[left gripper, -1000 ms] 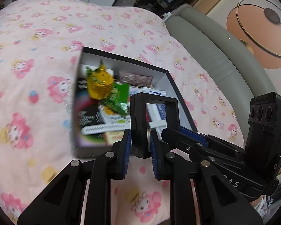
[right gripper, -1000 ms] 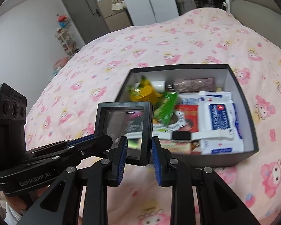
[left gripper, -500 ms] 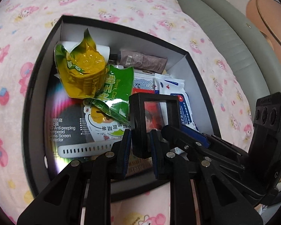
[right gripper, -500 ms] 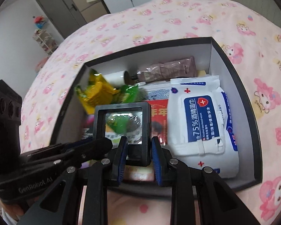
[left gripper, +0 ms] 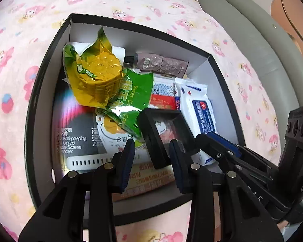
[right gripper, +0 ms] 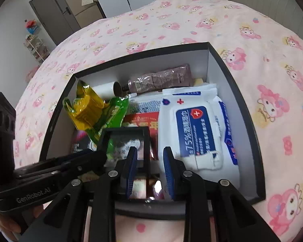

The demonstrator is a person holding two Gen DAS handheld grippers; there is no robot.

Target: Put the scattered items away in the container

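Observation:
A black box (left gripper: 50, 46) (right gripper: 228, 64) with white inner walls sits on the pink bed, filled with packets. A black framed square case (left gripper: 167, 133) (right gripper: 127, 141) lies tilted inside it, on top of the packets. My left gripper (left gripper: 151, 159) is open over the box's near side, its blue pads on either side of the case's near corner, apart from it. My right gripper (right gripper: 148, 165) is open too, its pads standing either side of the case's near edge.
In the box lie a yellow-green corn packet (left gripper: 95, 78) (right gripper: 86, 109), a white wipes pack (right gripper: 194, 133) (left gripper: 200, 109), a brown tube (right gripper: 161, 78) and a screen protector box (left gripper: 74, 137). A grey headboard (left gripper: 258, 46) borders the bed.
Both grippers carried the black case forward over the box, then opened. The case now lies tilted on the packets inside.

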